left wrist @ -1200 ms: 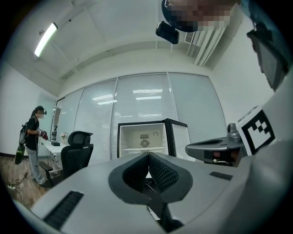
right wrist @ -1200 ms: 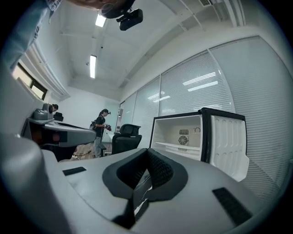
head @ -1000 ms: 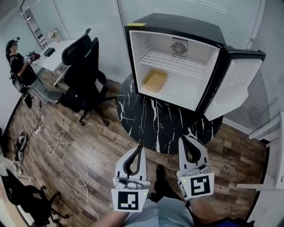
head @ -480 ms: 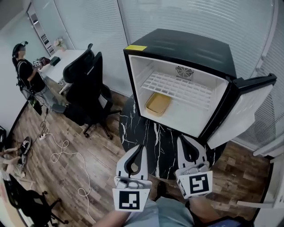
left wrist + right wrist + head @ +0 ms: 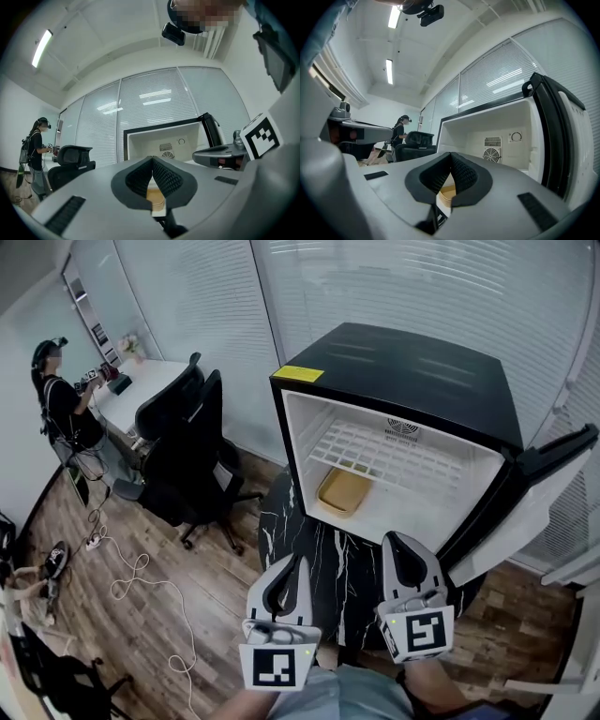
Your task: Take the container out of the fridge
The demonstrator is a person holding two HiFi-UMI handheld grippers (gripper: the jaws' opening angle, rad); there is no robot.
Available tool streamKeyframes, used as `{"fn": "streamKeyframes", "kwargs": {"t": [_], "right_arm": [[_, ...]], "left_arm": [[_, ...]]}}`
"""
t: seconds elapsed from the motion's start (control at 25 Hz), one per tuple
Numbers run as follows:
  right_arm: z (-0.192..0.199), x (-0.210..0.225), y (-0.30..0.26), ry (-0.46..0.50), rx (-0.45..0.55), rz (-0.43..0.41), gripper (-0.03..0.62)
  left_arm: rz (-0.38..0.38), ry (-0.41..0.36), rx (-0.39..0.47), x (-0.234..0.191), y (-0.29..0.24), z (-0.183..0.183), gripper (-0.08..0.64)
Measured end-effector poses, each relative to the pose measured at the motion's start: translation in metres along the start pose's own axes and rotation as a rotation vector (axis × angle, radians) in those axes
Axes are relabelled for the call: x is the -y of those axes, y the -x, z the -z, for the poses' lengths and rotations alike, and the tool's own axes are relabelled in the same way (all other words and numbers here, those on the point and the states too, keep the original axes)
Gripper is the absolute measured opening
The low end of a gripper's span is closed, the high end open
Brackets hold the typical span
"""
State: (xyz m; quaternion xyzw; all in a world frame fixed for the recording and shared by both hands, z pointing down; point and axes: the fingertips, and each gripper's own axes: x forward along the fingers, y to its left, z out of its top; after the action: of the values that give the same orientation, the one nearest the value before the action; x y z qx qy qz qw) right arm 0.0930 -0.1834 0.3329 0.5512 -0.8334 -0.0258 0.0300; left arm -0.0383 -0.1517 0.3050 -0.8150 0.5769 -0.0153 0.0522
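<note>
– Starting at the fingers: how do they stand?
– On the left gripper and the right gripper alike, the fingers are pressed together at the tips with nothing between them. The two pairs point the same way, side by side and apart.
– And the container?
– The yellow container lies ahead of both fingertips, on the fridge floor under the wire shelf, toward the left wall. The door stands open, right of the right fingers.
– Further out?
– The fridge sits on a black marbled desk. Office chairs and a person are far off left.
</note>
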Motion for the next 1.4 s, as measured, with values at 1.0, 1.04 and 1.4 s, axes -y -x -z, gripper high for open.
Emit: {"fn": "streamKeyframes", "kwargs": {"t": [1.0, 1.04, 1.4], "right_arm": [[0.110, 0.021, -0.141, -0.091, -0.243, 0.216, 0.014], [0.116, 0.023, -0.146, -0.095, -0.251, 0.219, 0.014], [0.163, 0.031, -0.167, -0.149, -0.349, 0.261, 0.039]], "left_arm": [[0.232, 0.073, -0.192, -0.081, -0.134, 0.106, 0.014], [0.239, 0.069, -0.201, -0.082, -0.138, 0.112, 0.014], [0.273, 0.116, -0.235, -0.086, -0.166, 0.147, 0.014]]}}
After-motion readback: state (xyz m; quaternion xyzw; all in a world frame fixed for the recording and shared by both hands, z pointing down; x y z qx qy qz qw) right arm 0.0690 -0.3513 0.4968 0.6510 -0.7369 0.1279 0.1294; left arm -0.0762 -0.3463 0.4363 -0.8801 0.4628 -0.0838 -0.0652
